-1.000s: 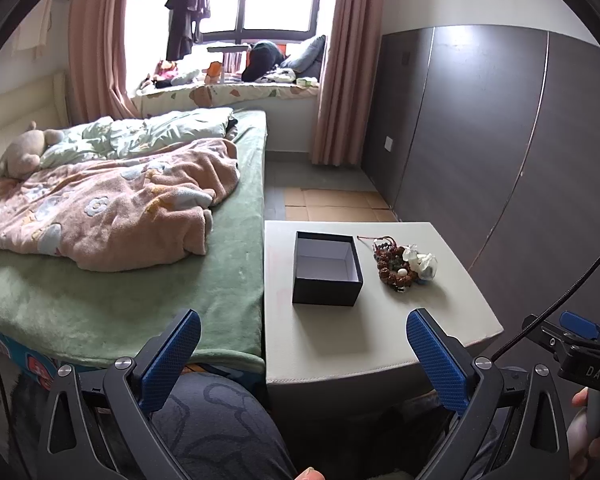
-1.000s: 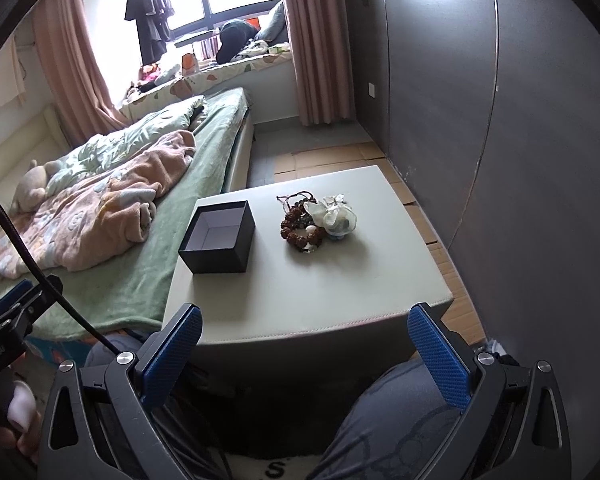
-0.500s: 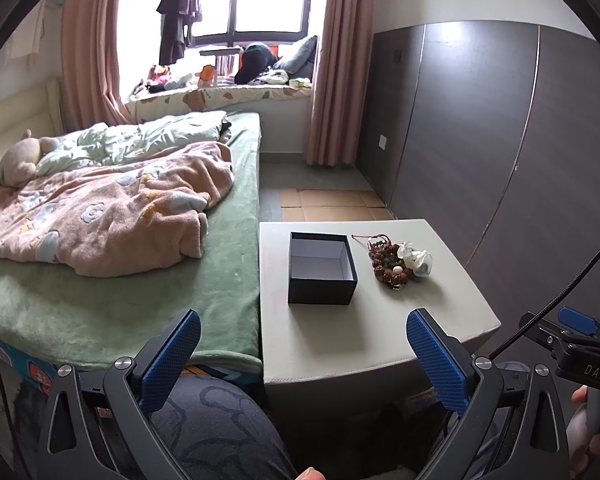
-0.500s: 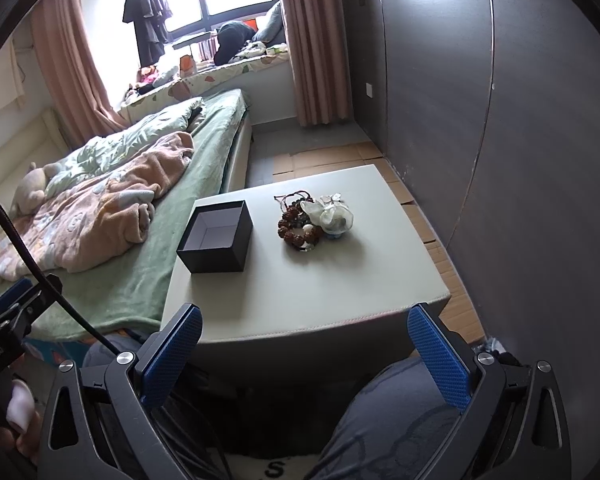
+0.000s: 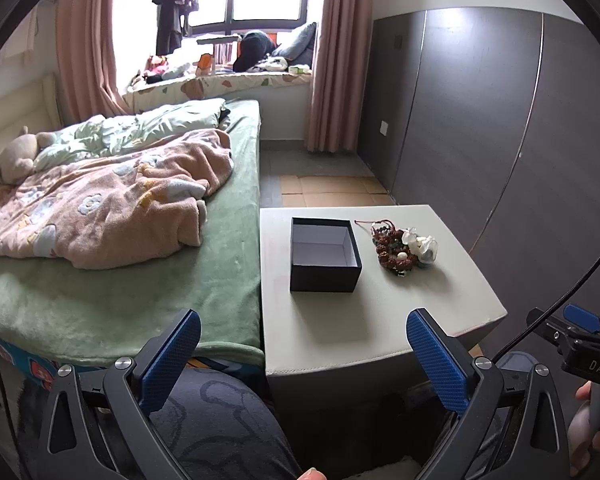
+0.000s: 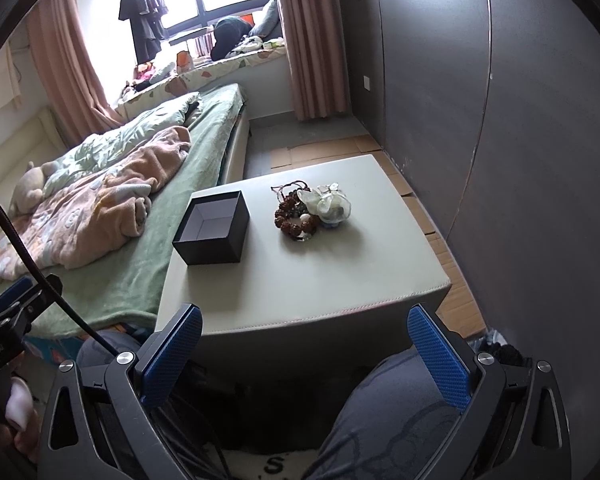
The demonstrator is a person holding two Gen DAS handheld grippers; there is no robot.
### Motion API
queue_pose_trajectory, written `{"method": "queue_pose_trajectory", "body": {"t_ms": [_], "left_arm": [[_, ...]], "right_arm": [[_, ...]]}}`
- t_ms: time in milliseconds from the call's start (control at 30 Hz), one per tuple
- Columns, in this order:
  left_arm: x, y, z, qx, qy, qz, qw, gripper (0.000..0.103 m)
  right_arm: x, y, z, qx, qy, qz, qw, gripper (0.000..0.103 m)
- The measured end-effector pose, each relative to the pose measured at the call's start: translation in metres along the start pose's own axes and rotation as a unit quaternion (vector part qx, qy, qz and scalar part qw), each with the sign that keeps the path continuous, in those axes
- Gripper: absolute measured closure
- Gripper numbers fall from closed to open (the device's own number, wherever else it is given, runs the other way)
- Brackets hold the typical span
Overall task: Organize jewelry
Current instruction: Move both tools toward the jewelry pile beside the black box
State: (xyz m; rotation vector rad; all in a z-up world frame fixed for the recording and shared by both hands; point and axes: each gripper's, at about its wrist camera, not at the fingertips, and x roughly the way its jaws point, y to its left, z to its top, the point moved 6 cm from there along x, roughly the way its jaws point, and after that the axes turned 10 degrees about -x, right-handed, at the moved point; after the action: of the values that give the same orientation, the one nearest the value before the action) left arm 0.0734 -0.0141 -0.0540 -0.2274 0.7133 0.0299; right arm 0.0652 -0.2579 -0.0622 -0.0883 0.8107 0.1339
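Fingers of the left gripper spread wide, empty, short of the counter; open black box at 12 o'clock, jewelry pile at 1 o'clock, well apart from the fingers. Right view: right gripper likewise spread and empty; jewelry pile at 12 o'clock, box at 11. Step: approach, nothing moved. Next: reach forward, descend onto one piece.

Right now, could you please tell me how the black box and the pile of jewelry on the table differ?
The black box is one rigid square thing with straight walls; the pile of jewelry is a loose heap of brown beads and pale pieces. The box stands open and empty; the jewelry lies outside it, apart from it. The box sits nearer the bed, the jewelry nearer the dark wall. Both rest on the table, untouched by either gripper.
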Motion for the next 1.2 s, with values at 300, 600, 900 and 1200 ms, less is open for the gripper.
{"method": "queue_pose_trajectory", "body": {"t_ms": [300, 600, 900, 1200], "left_arm": [[0.024, -0.01, 0.011, 0.023, 0.02, 0.005, 0.9995, 0.0], [0.061, -0.032, 0.033, 0.042, 0.032, -0.011, 0.9985, 0.0], [0.11, -0.065, 0.042, 0.07, 0.068, -0.033, 0.9947, 0.005], [0.163, -0.093, 0.051, 0.079, 0.103, -0.045, 0.9905, 0.018]], "right_arm": [[0.017, -0.01, 0.0, 0.013, 0.006, -0.005, 1.0, 0.0], [0.057, -0.031, 0.002, 0.031, 0.025, 0.004, 0.999, 0.0], [0.104, -0.074, 0.023, 0.077, 0.03, 0.036, 0.996, 0.008], [0.168, -0.096, 0.041, 0.127, 0.044, 0.092, 0.987, 0.022]]}}
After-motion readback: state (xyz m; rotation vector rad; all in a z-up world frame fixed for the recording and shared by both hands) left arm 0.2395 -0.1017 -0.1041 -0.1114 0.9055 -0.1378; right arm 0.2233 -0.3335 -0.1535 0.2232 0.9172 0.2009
